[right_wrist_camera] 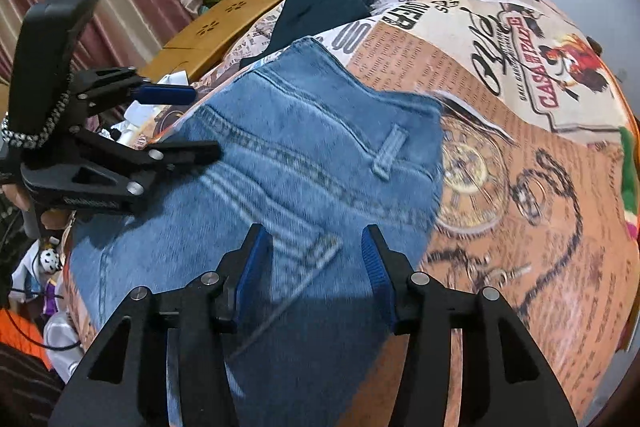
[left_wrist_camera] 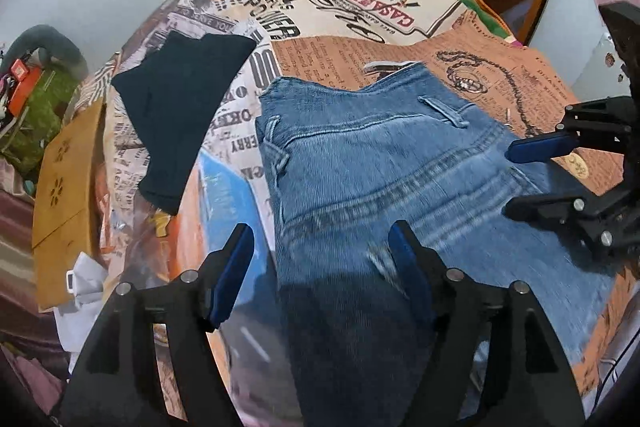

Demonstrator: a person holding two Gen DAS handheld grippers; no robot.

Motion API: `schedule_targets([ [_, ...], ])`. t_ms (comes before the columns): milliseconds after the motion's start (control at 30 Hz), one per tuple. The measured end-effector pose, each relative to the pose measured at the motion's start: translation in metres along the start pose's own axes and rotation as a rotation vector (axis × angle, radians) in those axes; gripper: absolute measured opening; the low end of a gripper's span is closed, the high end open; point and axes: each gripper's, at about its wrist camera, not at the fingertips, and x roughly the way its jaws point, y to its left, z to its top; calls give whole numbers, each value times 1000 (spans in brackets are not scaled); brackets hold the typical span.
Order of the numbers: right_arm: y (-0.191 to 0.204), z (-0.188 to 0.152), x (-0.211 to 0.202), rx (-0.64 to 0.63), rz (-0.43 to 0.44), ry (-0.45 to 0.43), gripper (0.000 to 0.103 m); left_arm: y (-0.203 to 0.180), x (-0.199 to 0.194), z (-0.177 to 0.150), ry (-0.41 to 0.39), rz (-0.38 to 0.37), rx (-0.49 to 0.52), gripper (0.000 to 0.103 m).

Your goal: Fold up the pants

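Both claws, left claw [left_wrist_camera: 322, 247] and right claw [right_wrist_camera: 316, 251], gape wide above the jeans [left_wrist_camera: 372, 163].

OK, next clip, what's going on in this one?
A person with a handheld gripper in each hand is working on blue jeans spread on a bed covered by a newspaper-print sheet. Both the left gripper and the right gripper hover over the denim with jaws open, holding nothing. The jeans lie fairly flat, waistband end away from the cameras; how far the folding has got is unclear. A dark folded garment sits apart, beyond the jeans.
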Motion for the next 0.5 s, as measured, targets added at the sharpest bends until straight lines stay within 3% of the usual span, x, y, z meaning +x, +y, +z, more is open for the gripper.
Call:
schedule_targets([
  [167, -2, -27, -16, 31, -23, -22, 53, 2, -18, -27, -4, 18, -19, 72],
  [333, -10, -49, -25, 84, -24, -34, 59, 14, -25, -45, -15, -11, -146, 72],
  [500, -19, -63, -34, 127, -22, -36, 62, 26, -32, -57, -6, -9, -199, 74],
])
